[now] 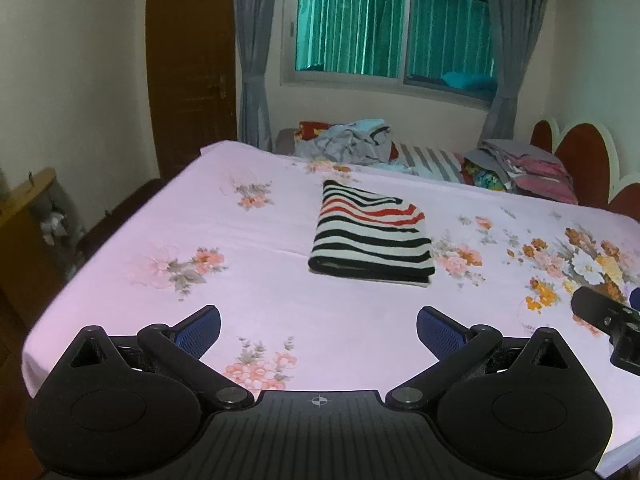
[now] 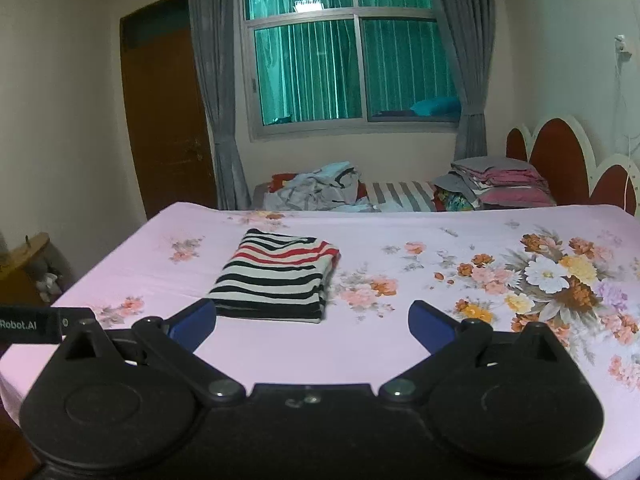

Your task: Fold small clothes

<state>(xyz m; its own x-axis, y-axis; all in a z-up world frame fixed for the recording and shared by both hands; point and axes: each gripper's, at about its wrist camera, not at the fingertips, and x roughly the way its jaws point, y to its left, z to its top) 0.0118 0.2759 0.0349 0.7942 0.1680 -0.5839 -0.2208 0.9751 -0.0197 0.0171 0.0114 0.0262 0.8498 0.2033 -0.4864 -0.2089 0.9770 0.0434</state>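
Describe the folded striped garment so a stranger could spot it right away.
Find the pink floral bedsheet. Alone near its middle lies the striped garment, folded into a neat rectangle. Its black, white and red stripes set it apart from the clothes heaped at the far edge.

My matt black plastic left hand-held gripper (image 1: 318, 330), ribbed blue pads (image 1: 200, 330). Folded black-white-red striped knit cloth garment (image 1: 372, 234), soft. Smooth pink floral cotton bedsheet (image 1: 256, 292).

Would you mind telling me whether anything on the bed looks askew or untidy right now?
The folded black, white and red striped garment lies neat on the pink floral bedsheet, though angled to the bed's edge. The only untidy thing is the crumpled pile of pale blue-grey clothes at the far side, still unfolded.
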